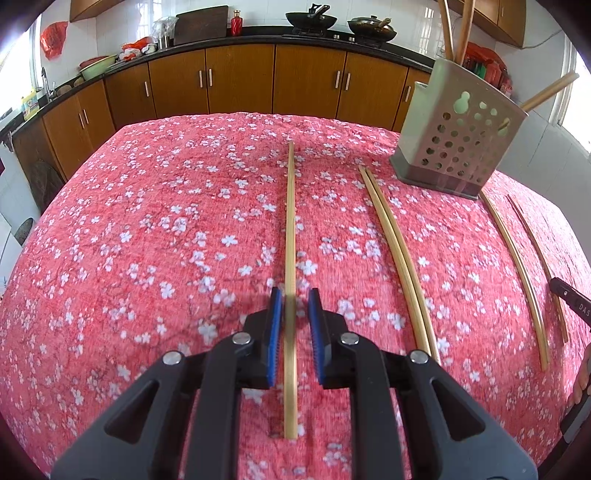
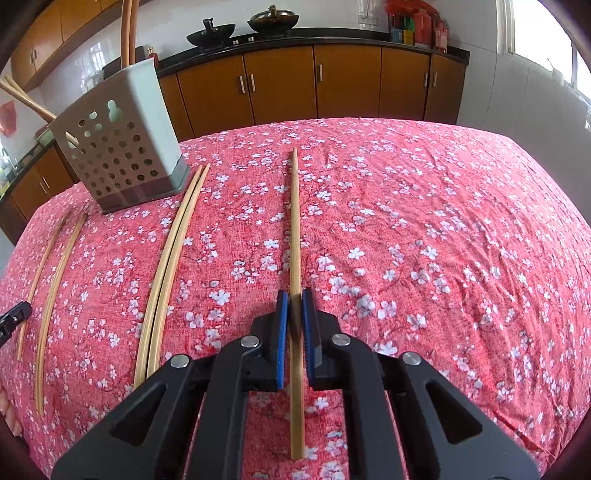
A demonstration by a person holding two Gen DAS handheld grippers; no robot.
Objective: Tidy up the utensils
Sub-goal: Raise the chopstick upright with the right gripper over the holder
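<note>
Bamboo chopsticks lie on a red flowered tablecloth (image 1: 147,221). In the left wrist view one chopstick (image 1: 290,229) runs between the blue pads of my left gripper (image 1: 294,295); the jaws stand a little apart from it. A pair (image 1: 395,254) and further chopsticks (image 1: 517,273) lie to the right. A grey perforated holder (image 1: 458,147) with chopsticks in it stands at far right. In the right wrist view my right gripper (image 2: 294,295) has its pads closed tight against a chopstick (image 2: 295,221). The holder (image 2: 122,147) is at far left, with a pair (image 2: 173,258) beside it.
Brown kitchen cabinets (image 1: 240,77) and a dark counter with woks (image 1: 310,18) run behind the table. The other gripper's tip shows at the edge of each view: on the right in the left wrist view (image 1: 569,299), on the left in the right wrist view (image 2: 14,314).
</note>
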